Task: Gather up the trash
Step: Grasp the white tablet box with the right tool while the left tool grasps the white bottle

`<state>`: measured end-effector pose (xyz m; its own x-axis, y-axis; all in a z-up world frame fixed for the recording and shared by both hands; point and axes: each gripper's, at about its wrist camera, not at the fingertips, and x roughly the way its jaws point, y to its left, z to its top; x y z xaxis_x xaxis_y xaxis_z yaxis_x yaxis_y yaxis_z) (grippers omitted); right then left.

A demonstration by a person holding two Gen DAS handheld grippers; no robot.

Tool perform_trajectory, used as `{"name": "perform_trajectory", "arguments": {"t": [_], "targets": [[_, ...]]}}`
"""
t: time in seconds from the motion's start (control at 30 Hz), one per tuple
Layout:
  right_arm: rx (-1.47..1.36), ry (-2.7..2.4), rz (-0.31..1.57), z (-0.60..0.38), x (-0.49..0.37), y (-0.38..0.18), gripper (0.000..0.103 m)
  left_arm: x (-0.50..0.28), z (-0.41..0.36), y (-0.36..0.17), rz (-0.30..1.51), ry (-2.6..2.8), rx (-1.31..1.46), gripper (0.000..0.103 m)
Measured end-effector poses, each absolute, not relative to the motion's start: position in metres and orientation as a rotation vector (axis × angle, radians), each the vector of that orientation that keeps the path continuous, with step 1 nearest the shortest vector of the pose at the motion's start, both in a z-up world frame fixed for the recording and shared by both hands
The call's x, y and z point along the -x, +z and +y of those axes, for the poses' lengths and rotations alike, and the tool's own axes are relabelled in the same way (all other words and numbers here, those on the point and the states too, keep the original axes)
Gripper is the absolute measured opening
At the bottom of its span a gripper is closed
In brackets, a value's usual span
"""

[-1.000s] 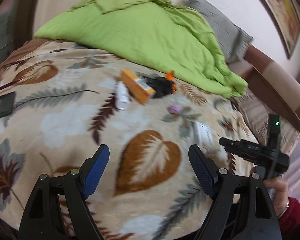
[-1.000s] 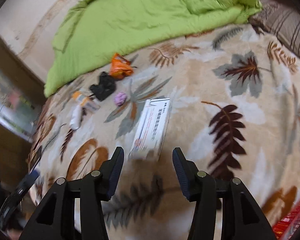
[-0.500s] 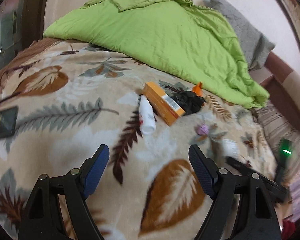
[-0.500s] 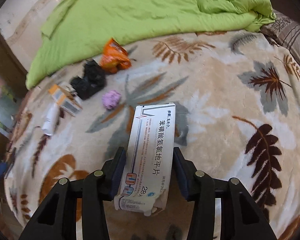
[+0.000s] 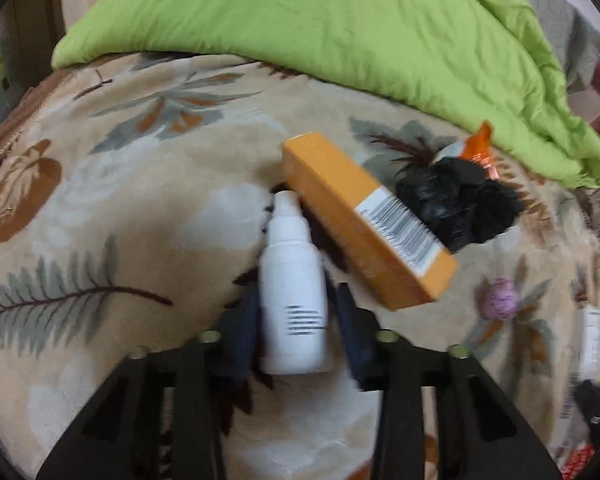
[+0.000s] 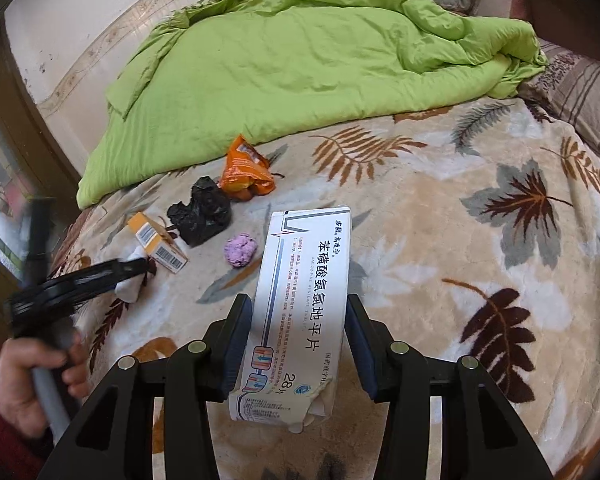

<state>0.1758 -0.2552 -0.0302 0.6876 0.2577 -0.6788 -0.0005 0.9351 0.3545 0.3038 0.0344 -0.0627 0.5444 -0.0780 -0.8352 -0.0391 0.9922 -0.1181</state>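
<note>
Left wrist view: white bottle (image 5: 293, 288) lies on the leaf-print blanket (image 5: 112, 208), cap pointing away, its body between the left gripper (image 5: 296, 320) pads, jaws apart and not visibly pinching. Smooth round plastic, probably light and slippery, so squeeze mid-body. Touching it, the orange carton (image 5: 364, 220). On the right, the white medicine box (image 6: 300, 312) sits between the right gripper (image 6: 298, 332) pads, small gaps showing. Thin card with a torn near end; gentle pressure on the long sides.
</note>
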Motion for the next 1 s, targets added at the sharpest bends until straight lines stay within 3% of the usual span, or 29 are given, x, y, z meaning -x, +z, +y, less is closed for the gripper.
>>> {"name": "perform_trajectory", "arguments": {"t": [0.23,0.53,0.83,1.0], "targets": [[-0.318,0.193,0.801,-0.246,-0.173,-0.029,0.051,-0.25,0.036,-0.053,0.925,-0.077,0.163,0.028],[-0.242,0.278,0.86,-0.221,-0.157,-0.033,0.051,-0.165,0.028,-0.056,0.991,-0.152,0.169,0.028],[-0.182,0.274,0.991,-0.207,-0.166,-0.056,0.052,-0.175,0.018,-0.061,0.941,-0.112,0.119,0.034],[-0.18,0.269,1.008,-0.207,-0.17,-0.061,0.053,-0.175,0.011,-0.062,0.887,-0.094,0.046,0.028]]}}
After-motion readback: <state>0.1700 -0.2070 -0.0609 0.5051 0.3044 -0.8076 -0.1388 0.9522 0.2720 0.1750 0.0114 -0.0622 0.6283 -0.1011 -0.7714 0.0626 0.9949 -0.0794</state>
